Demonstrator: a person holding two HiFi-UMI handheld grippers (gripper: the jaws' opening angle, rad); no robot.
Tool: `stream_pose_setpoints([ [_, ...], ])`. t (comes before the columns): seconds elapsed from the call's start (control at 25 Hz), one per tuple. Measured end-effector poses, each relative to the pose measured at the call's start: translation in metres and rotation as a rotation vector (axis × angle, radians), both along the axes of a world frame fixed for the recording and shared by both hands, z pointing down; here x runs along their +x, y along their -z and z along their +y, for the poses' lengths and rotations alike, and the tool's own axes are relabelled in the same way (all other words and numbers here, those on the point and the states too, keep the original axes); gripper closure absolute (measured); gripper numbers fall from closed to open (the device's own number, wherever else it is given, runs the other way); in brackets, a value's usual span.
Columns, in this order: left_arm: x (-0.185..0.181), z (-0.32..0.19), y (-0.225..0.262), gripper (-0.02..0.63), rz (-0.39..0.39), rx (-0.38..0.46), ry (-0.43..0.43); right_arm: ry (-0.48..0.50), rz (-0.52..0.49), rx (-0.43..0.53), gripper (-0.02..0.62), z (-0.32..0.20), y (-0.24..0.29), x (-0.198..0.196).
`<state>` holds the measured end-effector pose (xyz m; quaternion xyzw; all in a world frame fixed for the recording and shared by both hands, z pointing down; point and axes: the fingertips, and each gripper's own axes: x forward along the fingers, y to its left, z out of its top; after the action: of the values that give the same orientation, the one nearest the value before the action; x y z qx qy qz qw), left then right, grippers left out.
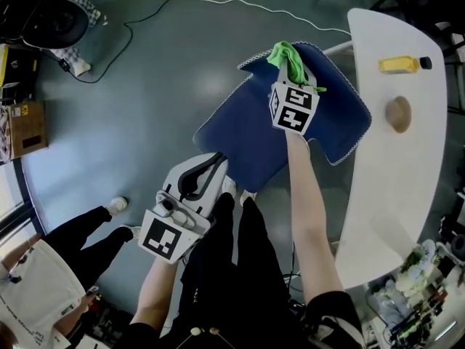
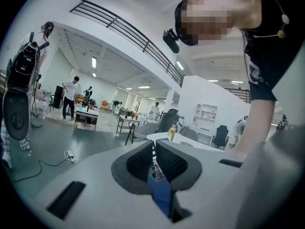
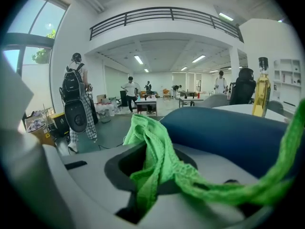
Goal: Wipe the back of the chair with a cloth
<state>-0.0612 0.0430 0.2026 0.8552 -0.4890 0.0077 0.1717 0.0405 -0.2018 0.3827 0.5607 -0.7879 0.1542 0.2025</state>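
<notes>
Two jaws of your right gripper (image 1: pixel 292 78) are clamped on the green cloth (image 1: pixel 286 57), which bunches up out of them and trails off to the right in the right gripper view. The cloth lies against the top edge of the blue chair (image 1: pixel 247 133) back, near the white table (image 1: pixel 396 180). Your left gripper (image 1: pixel 205 171) sits at the chair's near edge, its jaws drawn almost together. A blue strip shows low in the slit; what it is can't be told.
</notes>
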Motion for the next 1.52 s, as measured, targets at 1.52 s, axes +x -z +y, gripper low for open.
stream_pose_setpoints([
  [1.52,0.059,-0.005,0.01,0.598,-0.02,0.029,-0.131,-0.274,-0.032,0.006,0.548,0.053,0.015,0.125],
])
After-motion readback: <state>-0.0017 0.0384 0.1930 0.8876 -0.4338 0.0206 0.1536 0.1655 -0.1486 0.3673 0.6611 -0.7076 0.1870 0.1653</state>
